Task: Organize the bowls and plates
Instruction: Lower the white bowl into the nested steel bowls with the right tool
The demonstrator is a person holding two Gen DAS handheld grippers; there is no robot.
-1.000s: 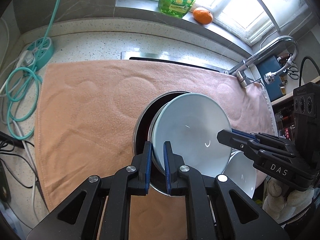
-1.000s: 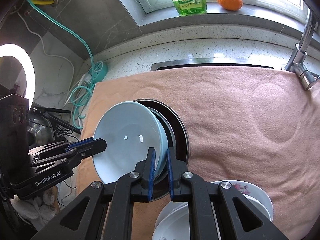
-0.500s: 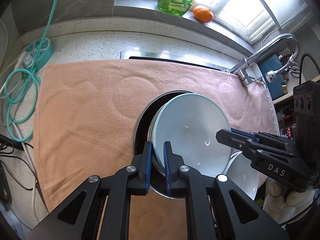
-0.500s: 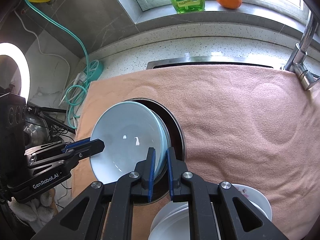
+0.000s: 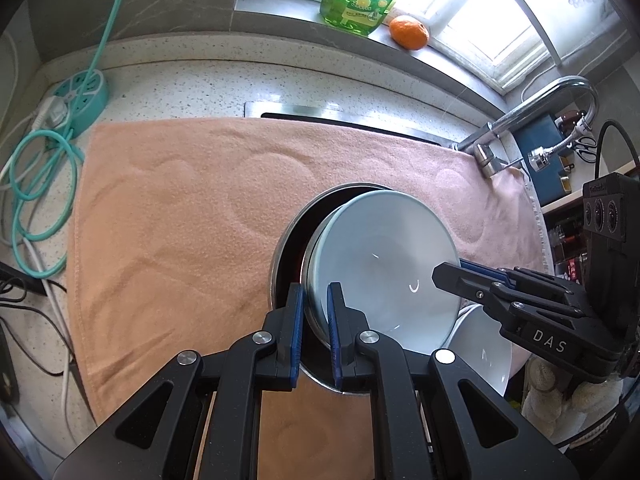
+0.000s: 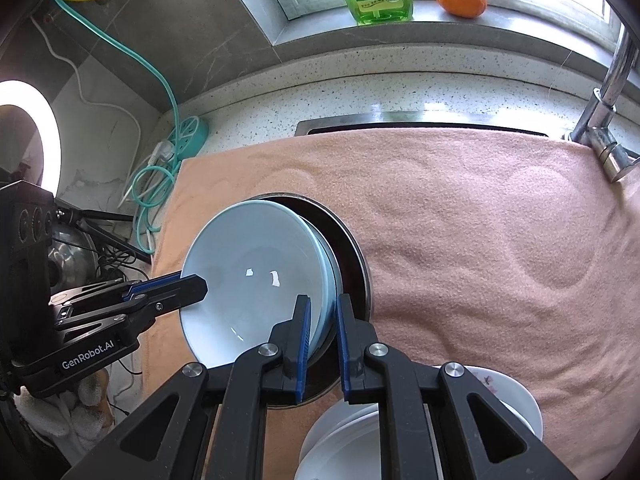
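The pale blue bowl (image 5: 384, 264) is held tilted between both grippers, above a dark metal-rimmed pan (image 6: 352, 256) on the pink towel (image 5: 180, 220) covering the tabletop. The left gripper (image 5: 316, 300) fingers are clamped on its near rim; the right gripper (image 6: 322, 312) fingers are clamped on the opposite rim. White bowls (image 6: 352, 440) sit stacked just beneath the right fingers.

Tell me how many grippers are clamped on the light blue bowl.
2: the left gripper pinches the light blue bowl at its near-left rim; the right gripper pinches the opposite rim.
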